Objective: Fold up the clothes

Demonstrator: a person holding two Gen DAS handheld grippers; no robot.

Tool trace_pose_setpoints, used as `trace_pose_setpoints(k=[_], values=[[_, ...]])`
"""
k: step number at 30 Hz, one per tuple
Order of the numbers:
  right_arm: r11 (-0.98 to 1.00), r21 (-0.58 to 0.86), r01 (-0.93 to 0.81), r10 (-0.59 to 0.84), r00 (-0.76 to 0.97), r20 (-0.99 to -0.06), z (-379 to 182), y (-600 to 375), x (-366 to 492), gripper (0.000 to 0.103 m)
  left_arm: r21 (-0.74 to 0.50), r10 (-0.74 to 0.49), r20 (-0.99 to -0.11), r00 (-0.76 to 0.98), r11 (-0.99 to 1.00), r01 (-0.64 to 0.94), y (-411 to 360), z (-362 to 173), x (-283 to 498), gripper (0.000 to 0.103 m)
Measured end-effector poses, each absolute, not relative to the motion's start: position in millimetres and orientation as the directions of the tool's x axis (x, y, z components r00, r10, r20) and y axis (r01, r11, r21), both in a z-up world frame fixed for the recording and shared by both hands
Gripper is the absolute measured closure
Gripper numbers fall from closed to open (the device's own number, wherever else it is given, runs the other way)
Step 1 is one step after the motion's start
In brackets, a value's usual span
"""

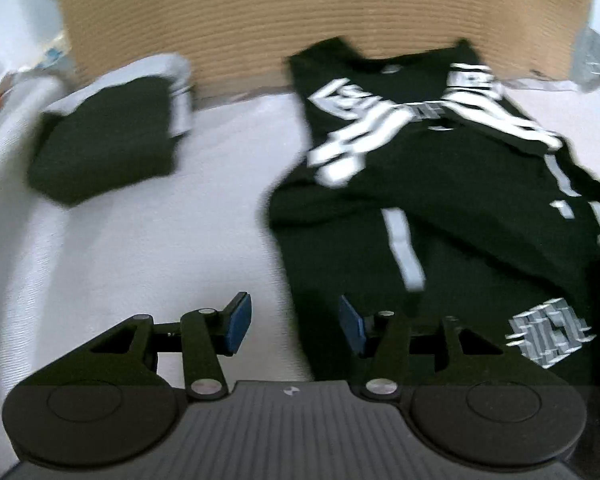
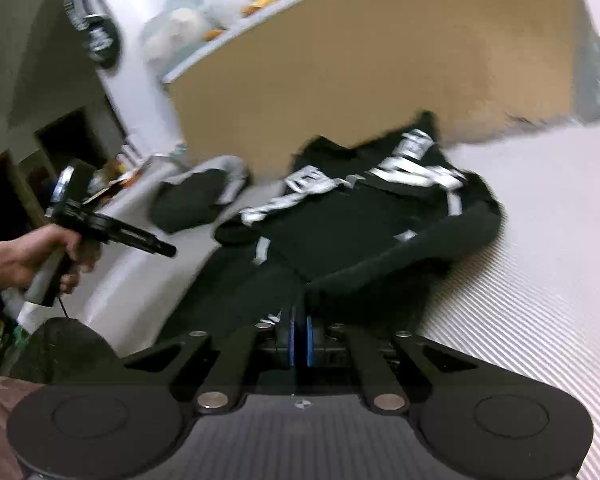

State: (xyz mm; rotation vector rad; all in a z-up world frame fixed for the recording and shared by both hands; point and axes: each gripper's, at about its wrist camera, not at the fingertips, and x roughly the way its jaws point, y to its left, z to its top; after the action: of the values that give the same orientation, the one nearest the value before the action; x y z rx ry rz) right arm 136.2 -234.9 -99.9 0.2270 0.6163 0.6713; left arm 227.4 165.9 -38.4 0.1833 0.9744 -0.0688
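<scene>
On the left of the white surface (image 1: 140, 240) sits a folded dark garment (image 1: 104, 140), done and parked near the cardboard box (image 1: 300, 12). My left gripper (image 1: 294, 326) hovers above the surface with its jaws apart and nothing between the blue pads (image 1: 238, 330). Just right of it, the black jersey (image 1: 460, 208) with white lettering lies spread, its collar against the box. My right gripper (image 2: 300, 340) has its jaws closed on the jersey's near edge, cloth tenting up to them. I'd say the fold calls for the left jaws to pinch the other near corner, then both lifting level so the hem stays straight.
</scene>
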Motion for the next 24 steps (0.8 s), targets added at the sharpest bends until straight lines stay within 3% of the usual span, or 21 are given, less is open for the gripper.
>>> trace_pose_setpoints(k=[5,11,15,16,19,24], values=[[0.723,0.379,-0.577,0.689,0.567,-0.451,-88,-200,140,0.097,0.157,0.134,-0.832,0.538,0.988,-0.002,236,-68,233,0.043],[0.687,0.352,-0.636,0.714,0.502,-0.488,-89,-159,141,0.097,0.030,0.030,-0.866,0.499,1.000,-0.007,273,-111,221,0.042],[0.670,0.336,-0.662,0.721,0.471,-0.508,-91,-142,140,0.097,-0.041,-0.009,-0.824,0.567,0.998,-0.045,274,-123,214,0.026],[0.663,0.332,-0.671,0.724,0.463,-0.511,-91,-139,139,0.097,-0.039,-0.012,-0.814,0.580,0.999,-0.035,272,-127,212,0.018],[0.652,0.305,-0.694,0.724,0.451,-0.522,-87,-128,137,0.097,-0.007,-0.002,-0.794,0.608,1.000,-0.006,264,-136,211,0.006],[0.631,0.282,-0.722,0.728,0.426,-0.538,-82,-105,136,0.097,-0.031,-0.032,-0.775,0.631,0.999,0.012,268,-141,211,0.002]])
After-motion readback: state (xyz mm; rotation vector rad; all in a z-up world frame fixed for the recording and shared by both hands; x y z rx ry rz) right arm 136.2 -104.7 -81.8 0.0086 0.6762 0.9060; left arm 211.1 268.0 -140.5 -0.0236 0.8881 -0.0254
